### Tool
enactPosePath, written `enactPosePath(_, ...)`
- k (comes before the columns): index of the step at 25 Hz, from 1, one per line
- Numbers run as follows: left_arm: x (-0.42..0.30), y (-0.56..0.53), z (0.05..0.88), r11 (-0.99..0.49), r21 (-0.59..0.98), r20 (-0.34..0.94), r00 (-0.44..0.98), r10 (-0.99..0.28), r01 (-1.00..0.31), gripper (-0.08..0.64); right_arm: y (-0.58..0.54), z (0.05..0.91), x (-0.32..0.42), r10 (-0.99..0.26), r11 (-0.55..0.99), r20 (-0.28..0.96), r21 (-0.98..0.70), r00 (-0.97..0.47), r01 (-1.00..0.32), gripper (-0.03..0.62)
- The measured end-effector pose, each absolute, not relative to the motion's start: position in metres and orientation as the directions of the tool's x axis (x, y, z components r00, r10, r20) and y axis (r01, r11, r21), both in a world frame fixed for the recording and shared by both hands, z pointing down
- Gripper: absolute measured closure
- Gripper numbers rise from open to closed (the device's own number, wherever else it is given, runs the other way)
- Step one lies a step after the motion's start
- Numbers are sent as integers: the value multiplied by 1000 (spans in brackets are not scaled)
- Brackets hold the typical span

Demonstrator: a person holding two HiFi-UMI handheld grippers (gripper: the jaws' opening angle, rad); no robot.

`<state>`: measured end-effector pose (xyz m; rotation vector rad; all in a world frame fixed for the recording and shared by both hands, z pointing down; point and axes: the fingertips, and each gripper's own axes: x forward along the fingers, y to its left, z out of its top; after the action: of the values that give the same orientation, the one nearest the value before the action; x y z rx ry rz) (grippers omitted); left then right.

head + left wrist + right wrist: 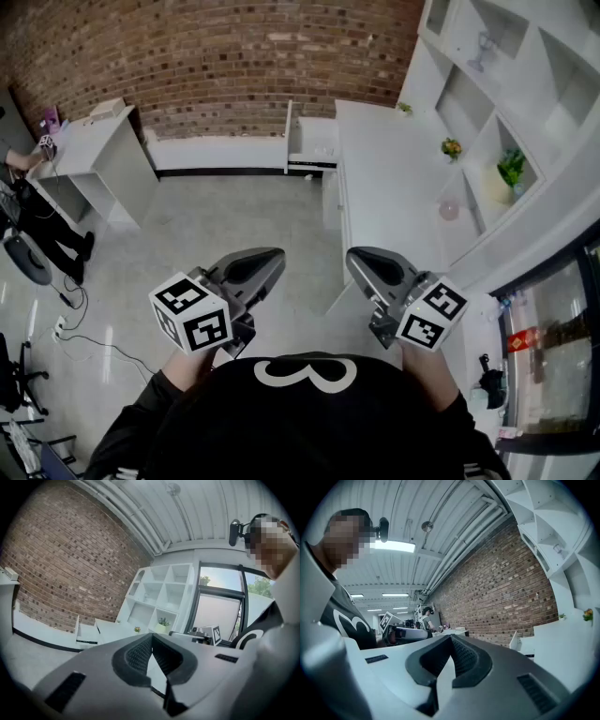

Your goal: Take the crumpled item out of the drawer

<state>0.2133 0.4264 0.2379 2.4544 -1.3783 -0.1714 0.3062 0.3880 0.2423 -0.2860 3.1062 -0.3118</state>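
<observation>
Containers first. The only one that matters is the drawer [312, 142], way off at 12 o'clock in the head view. It's a white box hanging open from the end of the long white counter [389, 178], right under the brick wall [234, 47]. It's too small from here to tell what's inside, so I can't pick out the crumpled item or say how it looks. If it's there, it's in that drawer, well away from both hands.

The shelf unit [553, 122] at 2 o'clock is a run of white square cubbies. One holds a green plant [511, 169] and the next one along holds a little plant with orange flowers [452, 147].

Everything is smooth, flat and white except the rough red-brown brick and the glossy grey floor [225, 234]. A white desk [98, 155] sits at 10 o'clock.

The left hand-held gripper [272, 258] at 7 o'clock and the right hand-held gripper [361, 261] at 5 o'clock are held level, close to the body and side by side. Both are grey plastic with dark ribbed pads, and each has a black-and-white marker cube at the back. In the left gripper view [151, 637] the jaws are clenched tip to tip with nothing between them. It's the same in the right gripper view [451, 637]: pinched closed on nothing.
</observation>
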Motion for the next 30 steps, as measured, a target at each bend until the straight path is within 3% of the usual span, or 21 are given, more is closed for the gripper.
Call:
enactPosePath(10, 201, 430, 254, -501, 363, 41, 550, -834, -786, 557, 391, 255, 301, -228, 943, 23, -245, -973, -227, 583)
enactPosePath(16, 175, 441, 256, -498, 373, 38, 549, -835, -783, 557, 389, 262, 285, -329, 916, 56, -222, -943, -333, 577)
enactPosePath(24, 135, 473, 267, -468, 385, 40, 522, -852, -795, 557, 411, 272, 259, -361, 906, 76, -206, -930, -369, 422)
enactPosePath(30, 121, 483, 274, -447, 381, 41, 497, -867, -810, 557, 416, 282, 246, -337, 920, 104, -177, -936, -350, 346)
